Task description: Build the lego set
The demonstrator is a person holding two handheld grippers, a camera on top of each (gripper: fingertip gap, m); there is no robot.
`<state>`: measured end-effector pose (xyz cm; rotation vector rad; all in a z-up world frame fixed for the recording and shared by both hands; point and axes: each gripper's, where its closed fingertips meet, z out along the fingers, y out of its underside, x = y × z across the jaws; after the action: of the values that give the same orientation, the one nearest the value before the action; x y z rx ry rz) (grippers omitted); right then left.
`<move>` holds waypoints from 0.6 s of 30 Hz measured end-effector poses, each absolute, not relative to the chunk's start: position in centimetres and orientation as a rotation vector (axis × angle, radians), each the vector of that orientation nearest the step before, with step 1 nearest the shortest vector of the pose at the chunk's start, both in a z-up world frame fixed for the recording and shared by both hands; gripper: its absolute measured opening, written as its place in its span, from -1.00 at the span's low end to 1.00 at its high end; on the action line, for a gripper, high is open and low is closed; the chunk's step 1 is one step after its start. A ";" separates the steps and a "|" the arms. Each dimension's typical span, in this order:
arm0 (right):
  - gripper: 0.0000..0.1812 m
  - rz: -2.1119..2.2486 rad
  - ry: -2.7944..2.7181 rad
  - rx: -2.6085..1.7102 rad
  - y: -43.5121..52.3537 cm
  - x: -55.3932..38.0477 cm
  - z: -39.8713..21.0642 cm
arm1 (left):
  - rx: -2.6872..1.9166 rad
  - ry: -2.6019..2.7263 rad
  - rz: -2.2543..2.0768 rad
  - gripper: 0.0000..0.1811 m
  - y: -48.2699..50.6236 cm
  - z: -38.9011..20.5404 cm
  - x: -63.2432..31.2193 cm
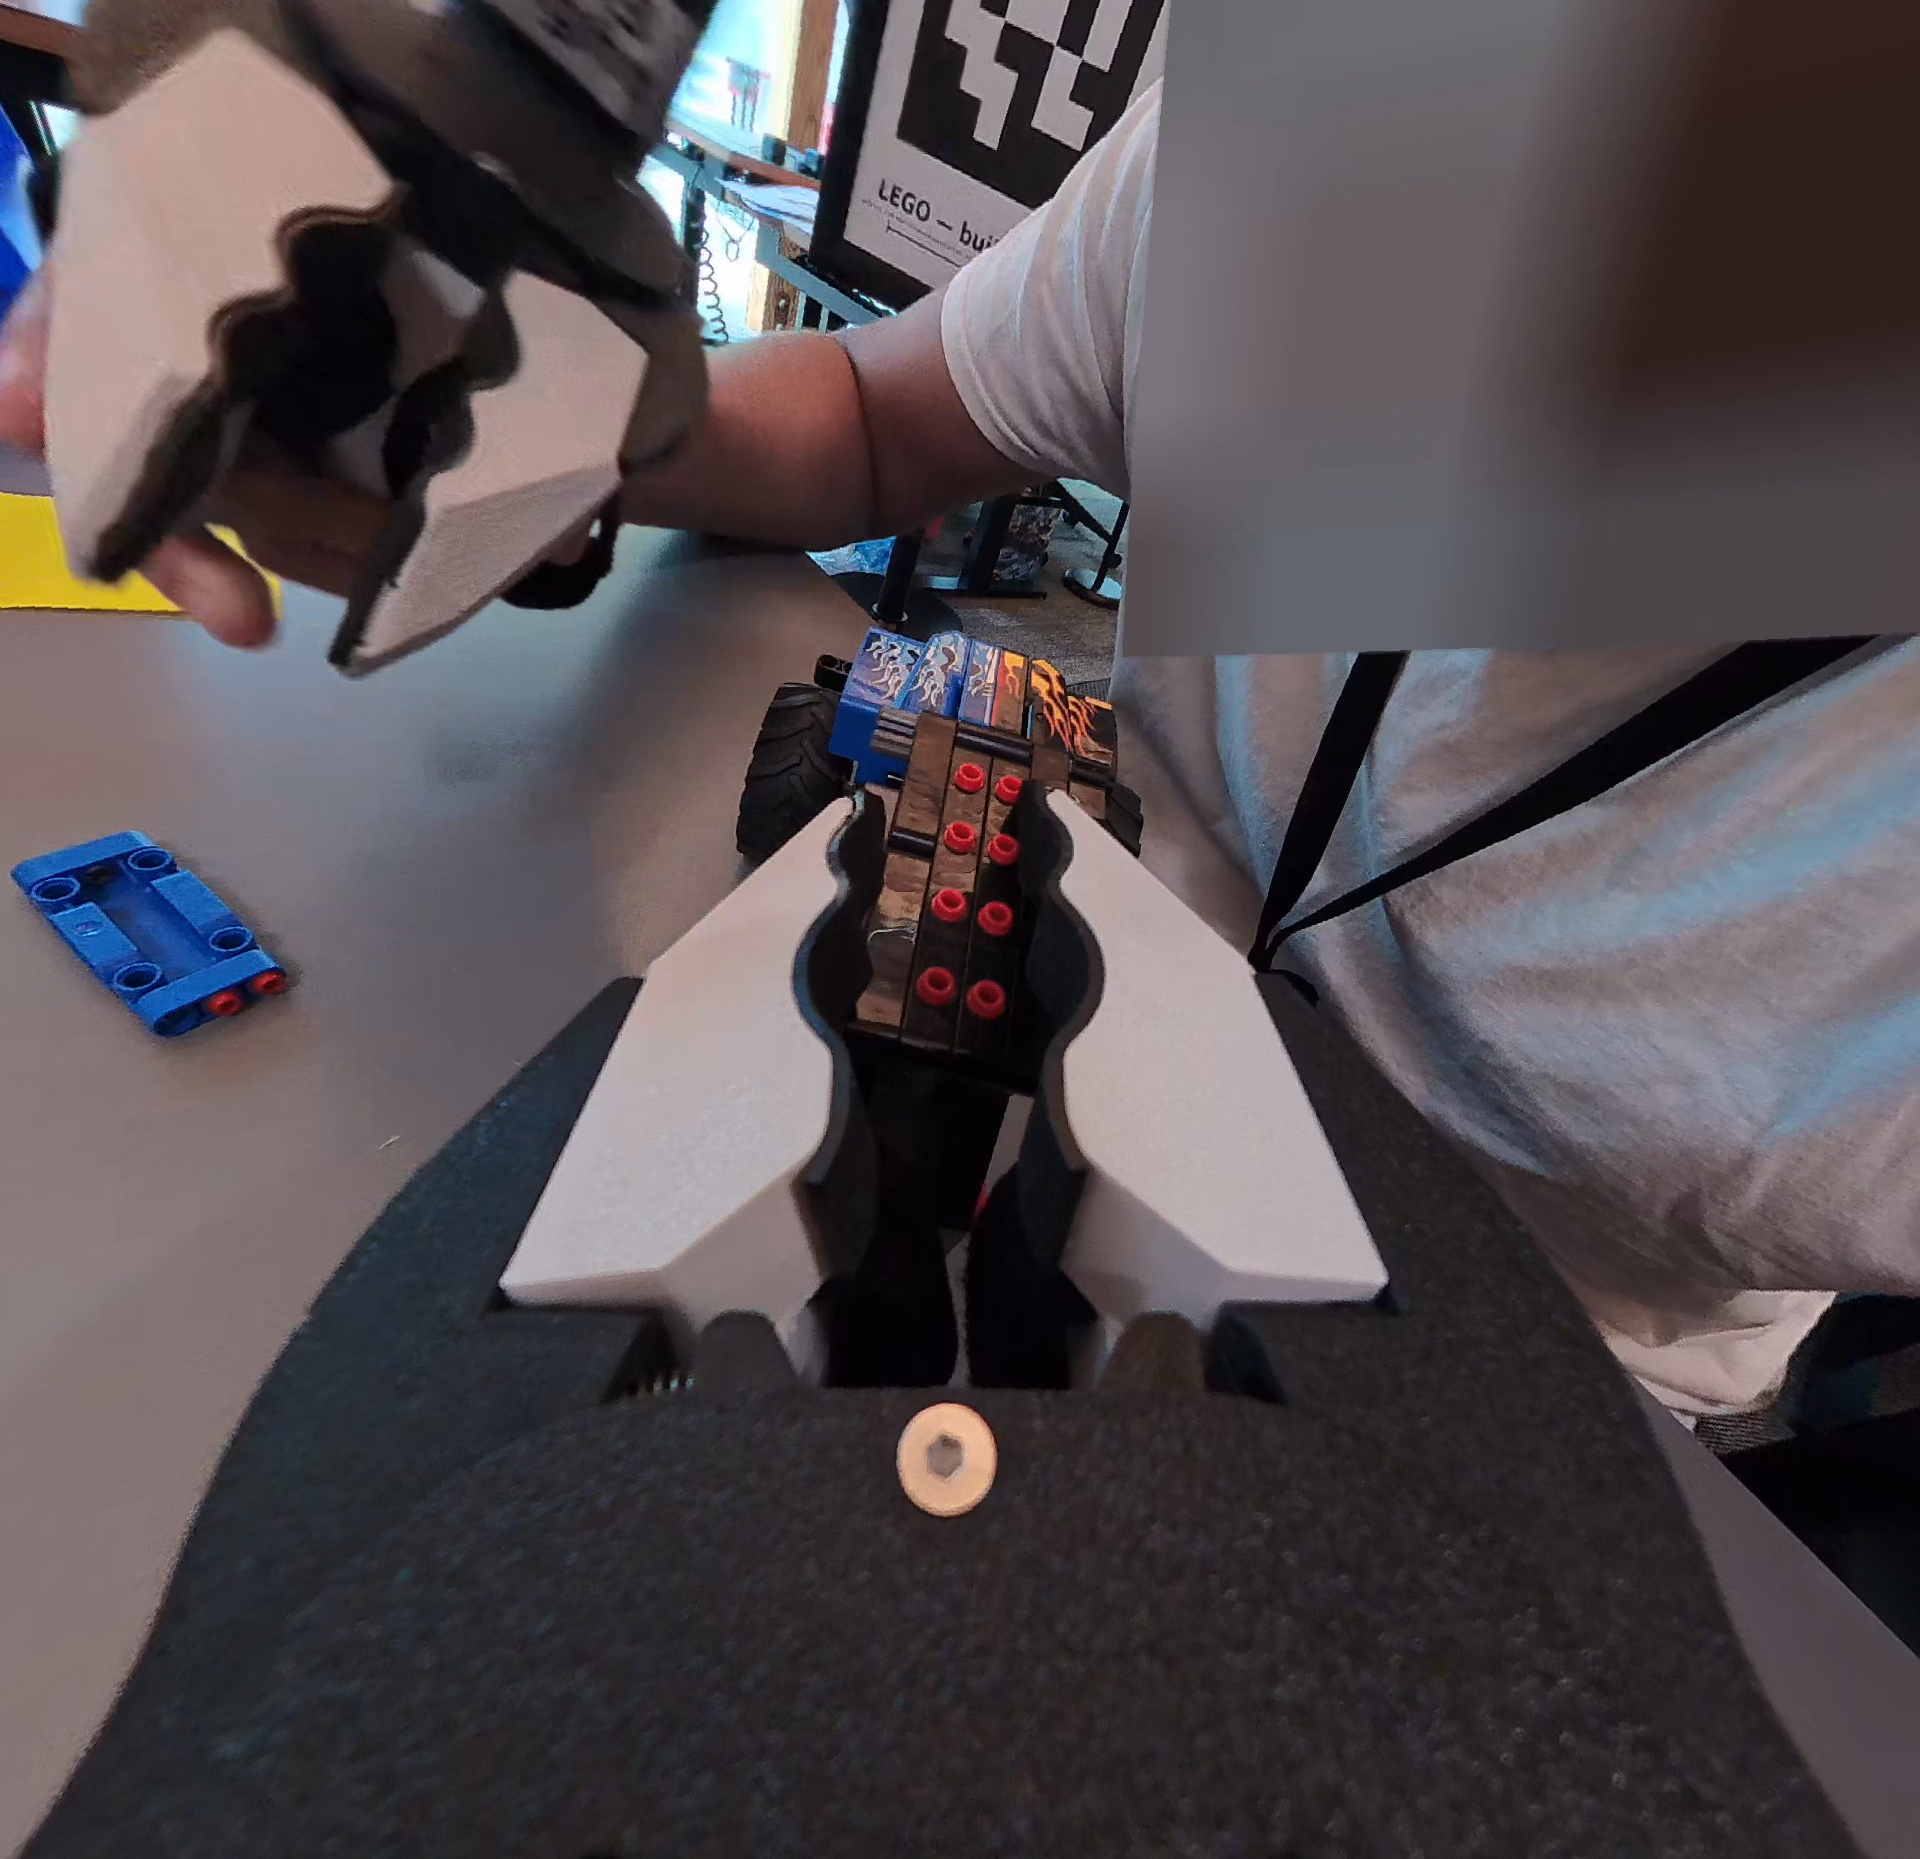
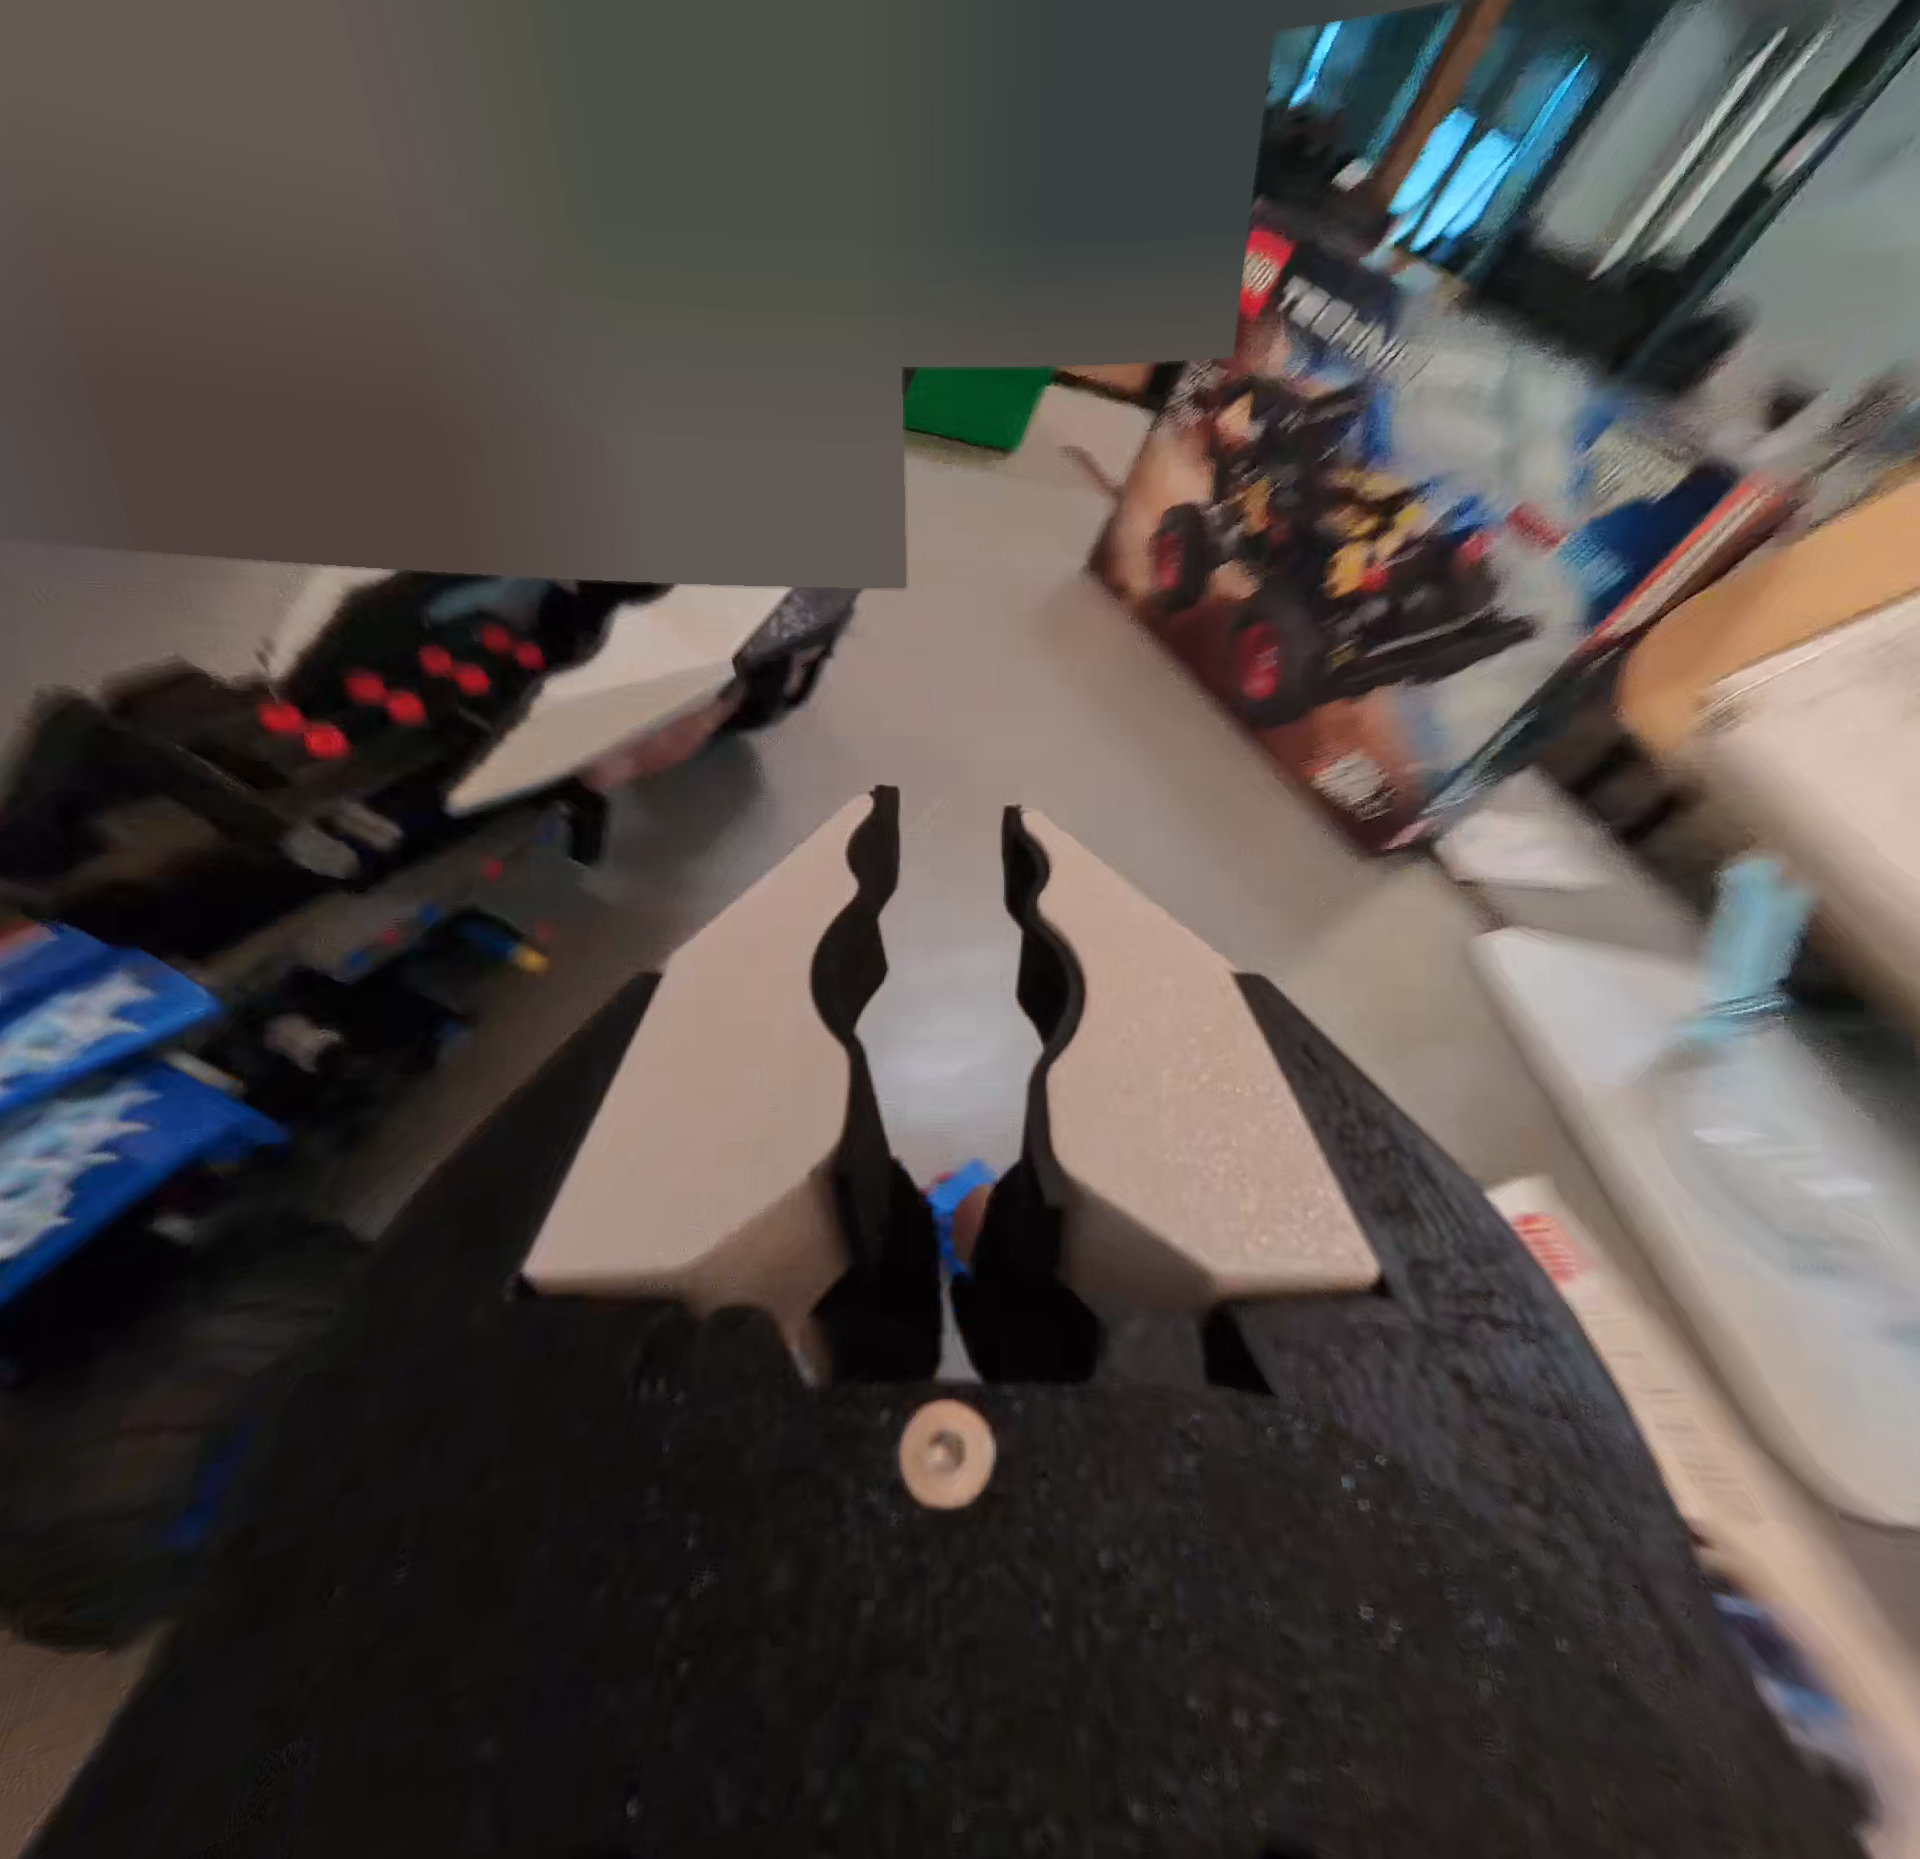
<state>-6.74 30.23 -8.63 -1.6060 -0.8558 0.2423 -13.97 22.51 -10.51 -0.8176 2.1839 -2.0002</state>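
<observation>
1. Nearest the left wrist camera, the left gripper (image 1: 940,822) is clamped on a toy brick truck (image 1: 961,874): its two white fingers (image 1: 727,1061) press the black body from either side, and two rows of red studs (image 1: 966,910) run up the gap between them.
2. Big black tyres (image 1: 784,770) and blue and orange flame-printed panels (image 1: 977,682) show at the truck's far end, which reaches out beyond the fingertips over the grey table (image 1: 416,770).
3. Left of the gripper, well apart, a blue brick plate (image 1: 151,931) lies flat on the table, red pins at its near end.
4. Upper left, the right gripper (image 1: 353,604) hangs in the air in a person's hand (image 1: 223,573) — blurred, its jaws a little apart.
5. Behind it a yellow sheet (image 1: 42,562) lies on the table; a black-and-white marker board (image 1: 997,84) stands farther back.
6. On the right, a person's pale shirt (image 1: 1558,978) fills the view, crossed by a black strap (image 1: 1340,770).
7. Through the right wrist view, the right gripper (image 2: 945,801) shows its jaws parted with nothing between the tips — only bare table (image 2: 977,687) ahead.
8. Left there, the truck (image 2: 343,729) appears blurred, held by the left gripper's white finger (image 2: 613,708).
9. Right of centre stands a printed toy box (image 2: 1403,521).
</observation>
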 end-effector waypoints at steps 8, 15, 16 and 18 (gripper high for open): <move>-0.98 0.671 -0.556 -1.716 31.0 -5.5 -8.4 | -0.820 2.185 -2.004 -0.71 22.5 -10.5 -14.0; -0.96 0.765 -0.424 -1.607 31.4 -4.8 -6.6 | -0.821 2.185 -2.006 -0.72 22.5 -10.5 -14.0; -0.92 0.807 -0.392 -1.587 31.4 -4.6 -6.2 | -0.822 2.185 -2.006 -0.72 22.5 -10.5 -14.0; -0.86 0.864 -0.353 -1.574 31.6 -4.2 -6.1 | -0.823 2.186 -2.009 -0.72 22.5 -10.5 -14.0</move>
<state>-4.22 31.62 -6.15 -1.5742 -0.3528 0.8643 -13.96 22.51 -10.50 -0.8232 2.1857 -2.0088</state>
